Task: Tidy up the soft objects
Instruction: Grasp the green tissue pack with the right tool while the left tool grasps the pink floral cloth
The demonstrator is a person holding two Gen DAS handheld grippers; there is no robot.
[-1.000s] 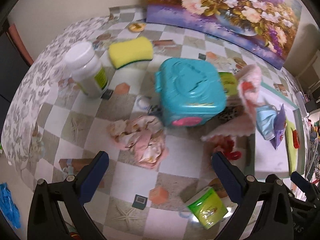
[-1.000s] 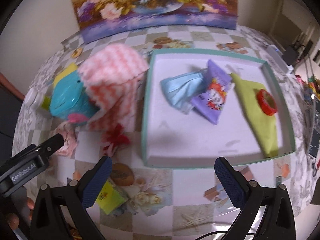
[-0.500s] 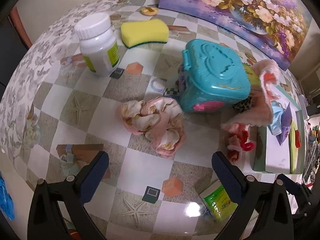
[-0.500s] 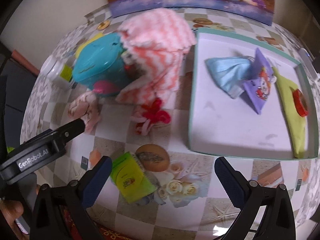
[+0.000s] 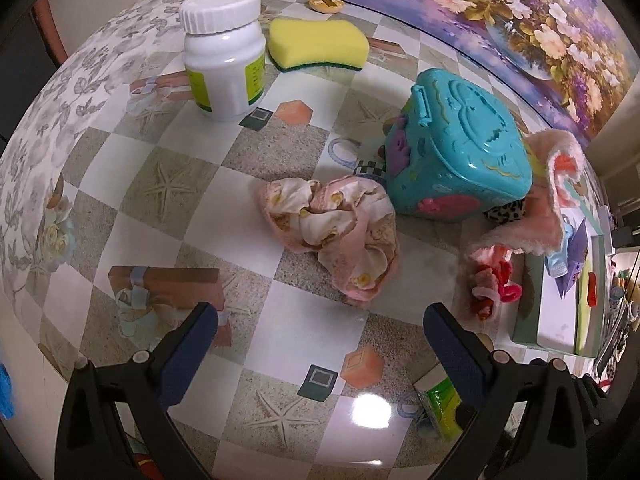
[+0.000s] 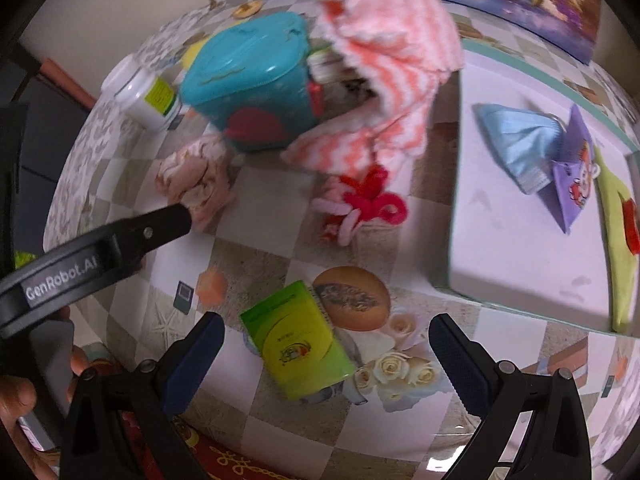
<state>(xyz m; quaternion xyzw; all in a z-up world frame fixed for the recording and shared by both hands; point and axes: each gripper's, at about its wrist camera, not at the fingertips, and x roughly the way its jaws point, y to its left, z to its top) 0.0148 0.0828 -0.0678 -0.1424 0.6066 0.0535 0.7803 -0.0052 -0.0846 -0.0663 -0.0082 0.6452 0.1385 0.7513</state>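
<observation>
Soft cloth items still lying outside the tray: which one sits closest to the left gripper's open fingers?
The crumpled pink floral cloth, directly ahead of the left gripper. The striped pink towel and red-pink scrunchie lie farther right.

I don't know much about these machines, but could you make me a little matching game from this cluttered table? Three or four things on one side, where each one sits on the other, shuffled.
Things:
1. yellow sponge
2. blue face mask
3. crumpled pink cloth
4. green packet

Places:
A. inside the white tray
B. on the table, between the fingers of the right gripper as its camera sees it
C. at the far side of the table, beside the white bottle
D. on the table in front of the teal plastic case, ahead of the left gripper

Pairs: 1-C, 2-A, 3-D, 4-B
</observation>
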